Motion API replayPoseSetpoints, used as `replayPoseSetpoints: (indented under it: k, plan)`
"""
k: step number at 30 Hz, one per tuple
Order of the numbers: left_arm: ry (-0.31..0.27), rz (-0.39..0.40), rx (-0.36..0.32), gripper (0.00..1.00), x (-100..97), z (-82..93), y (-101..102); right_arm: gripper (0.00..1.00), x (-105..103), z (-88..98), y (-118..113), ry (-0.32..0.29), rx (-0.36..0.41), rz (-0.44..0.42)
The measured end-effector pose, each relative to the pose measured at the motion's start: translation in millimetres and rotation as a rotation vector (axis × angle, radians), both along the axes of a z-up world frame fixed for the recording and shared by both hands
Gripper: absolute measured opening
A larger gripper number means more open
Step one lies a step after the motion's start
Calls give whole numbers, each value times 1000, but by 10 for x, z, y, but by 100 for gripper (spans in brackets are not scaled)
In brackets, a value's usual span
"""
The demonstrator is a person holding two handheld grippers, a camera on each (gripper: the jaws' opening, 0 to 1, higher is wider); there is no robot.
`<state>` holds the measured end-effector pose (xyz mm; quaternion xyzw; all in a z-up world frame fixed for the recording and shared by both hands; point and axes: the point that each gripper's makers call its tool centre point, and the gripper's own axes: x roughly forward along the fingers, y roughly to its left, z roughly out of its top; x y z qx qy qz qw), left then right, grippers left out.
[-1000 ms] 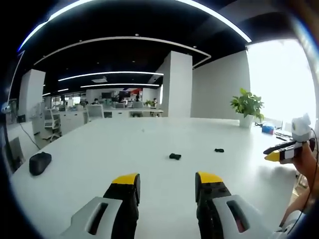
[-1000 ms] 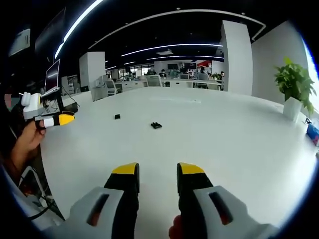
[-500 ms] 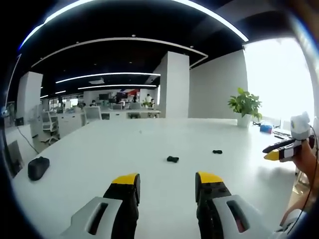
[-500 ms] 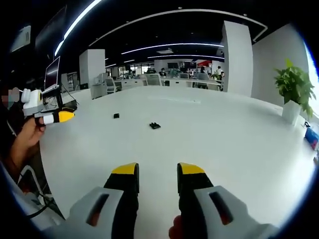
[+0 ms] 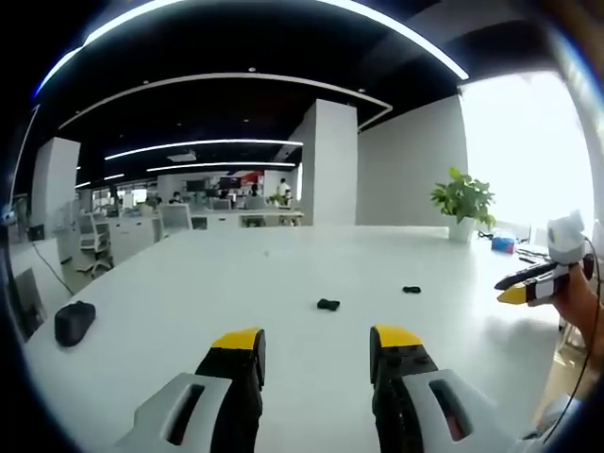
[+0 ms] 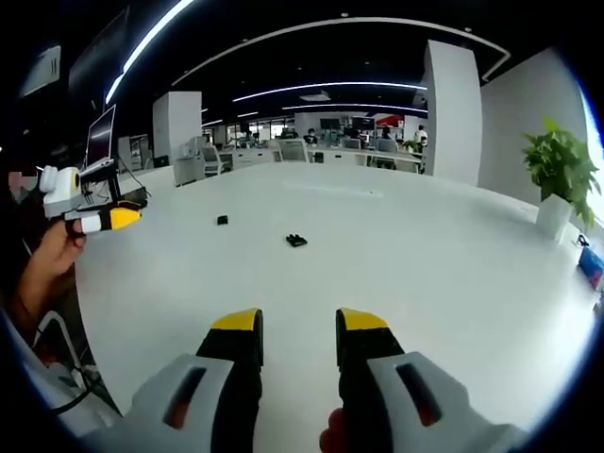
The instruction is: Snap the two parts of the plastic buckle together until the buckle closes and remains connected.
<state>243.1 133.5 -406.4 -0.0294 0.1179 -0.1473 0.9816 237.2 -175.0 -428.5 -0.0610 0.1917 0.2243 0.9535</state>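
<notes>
Two small black buckle parts lie apart on the white table [image 5: 189, 283]. In the left gripper view the nearer part [image 5: 327, 304] lies ahead of my jaws and the other part [image 5: 411, 289] sits further right. In the right gripper view they are the nearer part [image 6: 296, 240] and the farther part [image 6: 222, 220]. My left gripper [image 5: 317, 344] hovers open and empty well short of them. My right gripper [image 6: 299, 326] is also open and empty. Each hand-held gripper appears in the other's view: the right gripper [image 5: 510, 288] and the left gripper [image 6: 130, 217].
A black computer mouse [image 5: 74, 321] rests near the table's left edge. A potted plant [image 5: 462, 200] [image 6: 559, 170] stands at the far corner. A blue item [image 6: 590, 255] lies at the table's right edge. Office desks and a white pillar [image 5: 329, 160] stand beyond the table.
Both views have drifted only slightly with the hands. The two buckle parts lie where they were, and both grippers stay open and empty.
</notes>
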Motion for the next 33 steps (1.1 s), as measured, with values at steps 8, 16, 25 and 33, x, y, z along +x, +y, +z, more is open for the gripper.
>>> replayPoseSetpoints:
  k: [8, 16, 25, 33]
  plan:
    - [5, 5, 5, 45, 24, -28, 29, 30, 39, 36, -13, -4, -13, 2]
    - [10, -13, -7, 45, 72, -76, 25, 31, 88, 48, -2, -2, 5, 11]
    - [12, -43, -2, 44, 87, -45, -46, 31, 127, 4, 65, 10, 53, 44]
    - [12, -58, -7, 45, 111, -34, -100, 30, 150, -16, 60, 15, 47, 45]
